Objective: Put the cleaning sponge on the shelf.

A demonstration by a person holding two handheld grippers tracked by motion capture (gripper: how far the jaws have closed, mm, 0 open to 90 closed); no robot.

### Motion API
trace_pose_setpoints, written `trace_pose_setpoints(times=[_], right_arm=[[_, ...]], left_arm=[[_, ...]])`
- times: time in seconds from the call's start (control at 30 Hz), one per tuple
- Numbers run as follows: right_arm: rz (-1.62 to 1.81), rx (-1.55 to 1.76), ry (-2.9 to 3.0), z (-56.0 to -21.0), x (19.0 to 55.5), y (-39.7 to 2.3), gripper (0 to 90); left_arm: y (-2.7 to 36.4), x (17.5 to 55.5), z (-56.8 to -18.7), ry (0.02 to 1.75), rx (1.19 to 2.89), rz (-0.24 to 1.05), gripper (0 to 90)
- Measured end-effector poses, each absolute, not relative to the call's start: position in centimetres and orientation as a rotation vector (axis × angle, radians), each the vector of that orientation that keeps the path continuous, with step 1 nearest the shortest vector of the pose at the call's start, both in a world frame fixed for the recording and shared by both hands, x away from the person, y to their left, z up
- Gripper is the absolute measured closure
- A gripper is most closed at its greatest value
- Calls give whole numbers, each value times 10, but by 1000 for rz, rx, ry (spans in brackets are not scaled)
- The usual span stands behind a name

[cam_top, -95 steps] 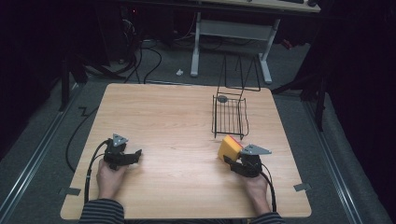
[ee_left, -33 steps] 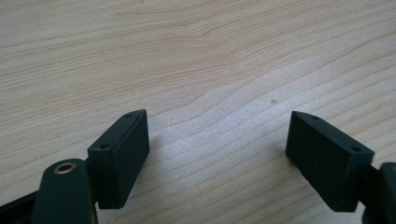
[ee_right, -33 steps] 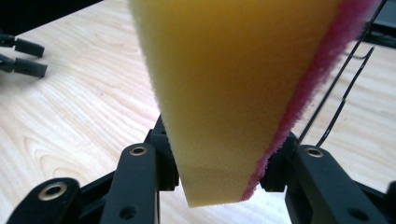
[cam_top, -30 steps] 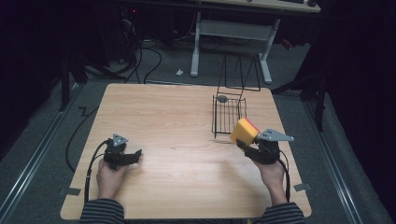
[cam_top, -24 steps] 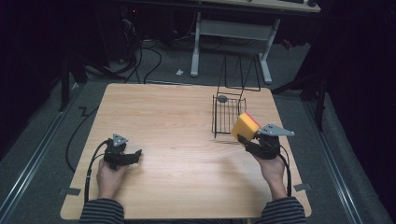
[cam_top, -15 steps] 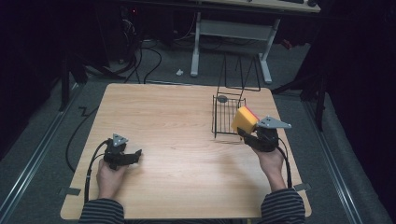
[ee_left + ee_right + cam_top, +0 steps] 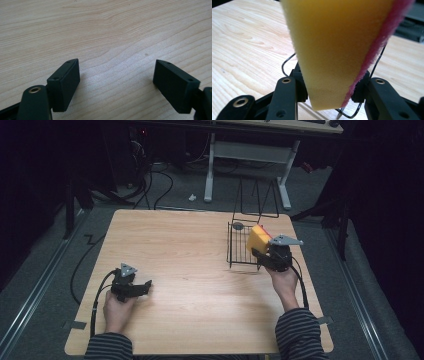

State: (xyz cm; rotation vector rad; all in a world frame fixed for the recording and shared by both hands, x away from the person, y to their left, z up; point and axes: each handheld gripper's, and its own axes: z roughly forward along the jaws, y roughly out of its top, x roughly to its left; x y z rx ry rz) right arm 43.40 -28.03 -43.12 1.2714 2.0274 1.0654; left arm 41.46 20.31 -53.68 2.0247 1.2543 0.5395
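Observation:
A yellow sponge (image 7: 258,239) with a pink scouring side is pinched in my right gripper (image 7: 262,254), which holds it over the near right part of a black wire basket (image 7: 239,251) at the table's right. In the right gripper view the sponge (image 7: 337,47) rises between the two black jaws, which press on its lower end, and basket wire (image 7: 287,62) shows behind. A small grey disc (image 7: 238,226) lies at the basket's far left corner. My left gripper (image 7: 143,286) rests near the table's front left, open over bare wood (image 7: 112,50) with nothing between its jaws.
The light wooden table (image 7: 175,250) has bare surface across its middle and left. The basket's tall wire handle (image 7: 257,200) stands at its far side. Beyond the table are a white desk frame (image 7: 250,155), cables on the floor and dark surroundings.
My right gripper has carried the sponge away from the front right of the table, forward and slightly up, to the basket. The left gripper has stayed put.

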Motion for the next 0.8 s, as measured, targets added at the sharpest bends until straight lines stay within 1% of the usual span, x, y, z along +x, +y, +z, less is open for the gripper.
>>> trace_pose_setpoints(times=[0.37, 0.8], right_arm=[[1015, 1334, 2013, -449, 476, -262, 595], [975, 1395, 2011, -466, 494, -260, 593]], left_arm=[[203, 415, -537, 1254, 2025, 539, 220], [203, 415, -537, 1253, 2025, 538, 220]])
